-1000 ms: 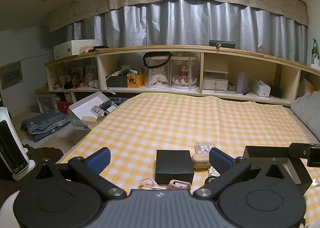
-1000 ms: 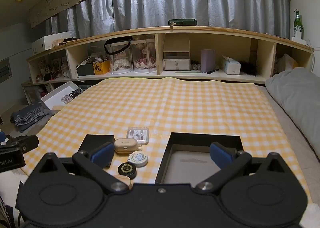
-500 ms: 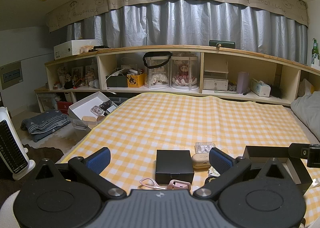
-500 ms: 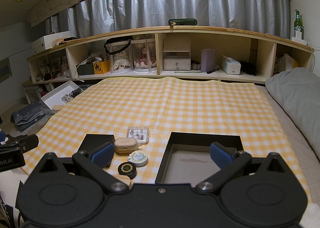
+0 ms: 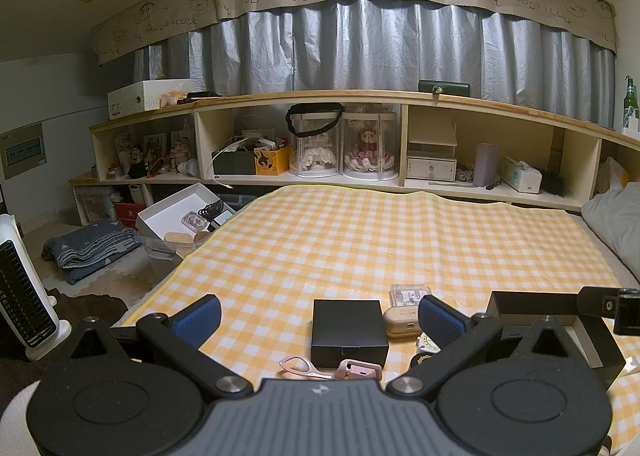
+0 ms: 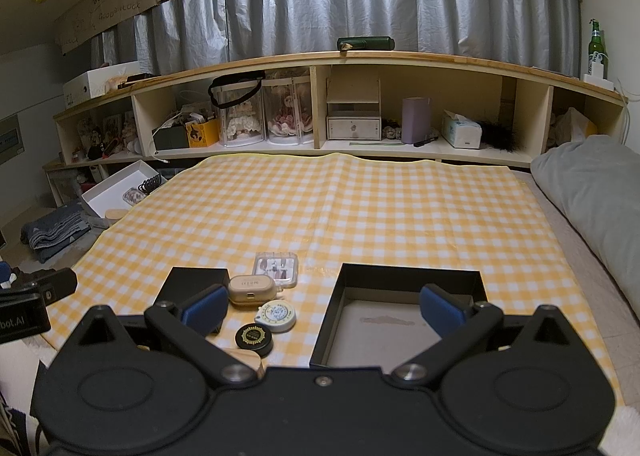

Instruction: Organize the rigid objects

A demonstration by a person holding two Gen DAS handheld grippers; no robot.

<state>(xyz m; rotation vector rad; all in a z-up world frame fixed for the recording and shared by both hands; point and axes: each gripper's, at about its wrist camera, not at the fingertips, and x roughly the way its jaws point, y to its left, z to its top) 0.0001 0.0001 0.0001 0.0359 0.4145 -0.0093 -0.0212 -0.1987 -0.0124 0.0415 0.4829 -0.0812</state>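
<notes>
An open black tray box (image 6: 408, 284) lies on the yellow checked cloth (image 6: 360, 207); it also shows in the left wrist view (image 5: 532, 302). Left of it lie a closed black box (image 5: 349, 326), a beige earbud case (image 6: 250, 288), a clear card case (image 6: 277, 269), a round white tape measure (image 6: 279, 315), a black round tin (image 6: 254, 337) and a pink clip (image 5: 332, 368). My left gripper (image 5: 318, 316) is open and empty above the black box. My right gripper (image 6: 322, 306) is open and empty, over the tray's near left edge.
A long wooden shelf (image 6: 400, 59) full of doll cases and boxes runs along the far edge. A grey pillow (image 6: 592, 191) lies at the right. A white open box (image 5: 180, 211), a folded blanket (image 5: 88, 248) and a white heater (image 5: 24, 296) are on the floor at left.
</notes>
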